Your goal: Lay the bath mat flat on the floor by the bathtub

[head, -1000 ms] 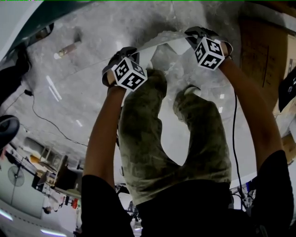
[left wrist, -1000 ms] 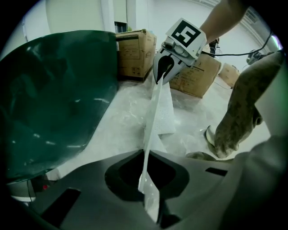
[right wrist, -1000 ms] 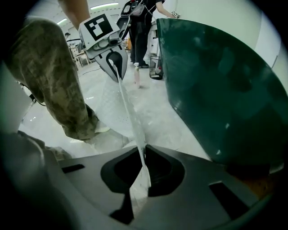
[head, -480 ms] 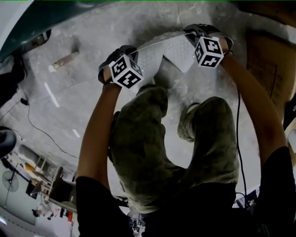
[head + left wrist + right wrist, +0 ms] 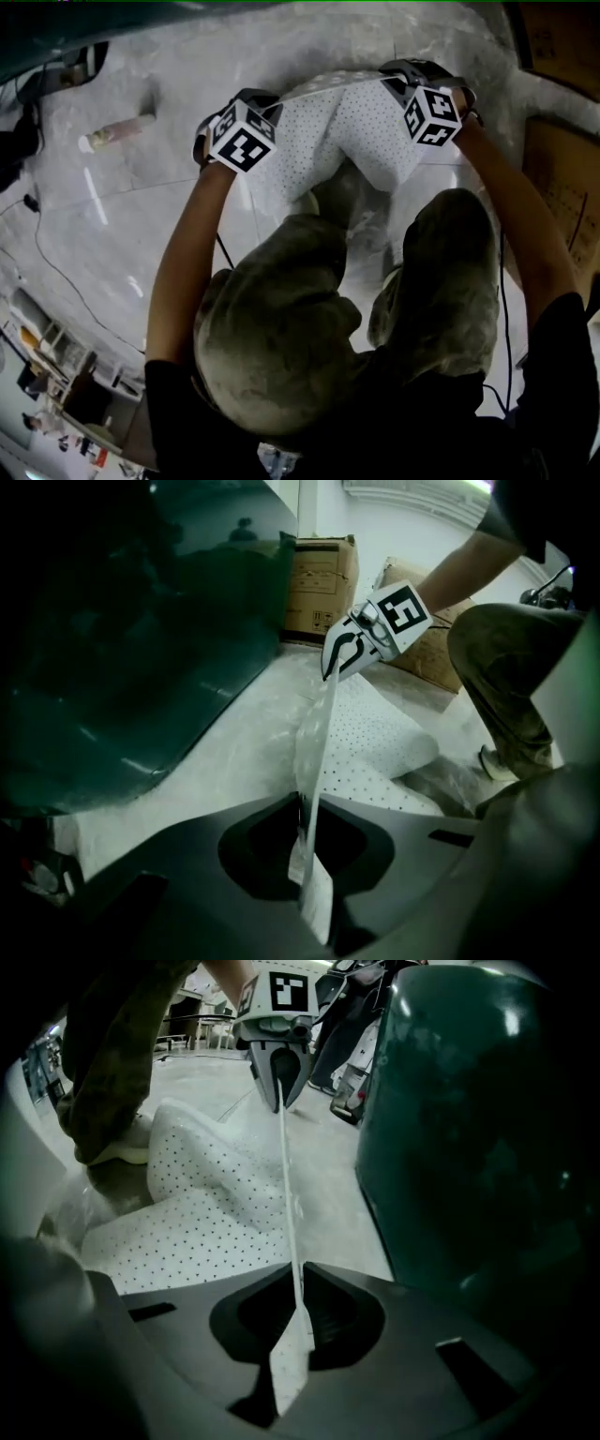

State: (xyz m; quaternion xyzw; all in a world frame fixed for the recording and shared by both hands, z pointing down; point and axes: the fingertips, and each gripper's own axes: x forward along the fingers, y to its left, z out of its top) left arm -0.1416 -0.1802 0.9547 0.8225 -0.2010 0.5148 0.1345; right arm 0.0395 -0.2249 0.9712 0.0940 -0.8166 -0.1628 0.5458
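The bath mat [image 5: 323, 141] looked like a thin, pliable white sheet, matt and speckled with small dots. The bathtub [image 5: 141, 649] was dark green and glossy. The floor [image 5: 141, 216] was pale mottled stone with a sheen, the box [image 5: 319, 578] matt cardboard.

head view steeply down, gripper views low, facing each other, sharing the bath mat [image 5: 347, 131]
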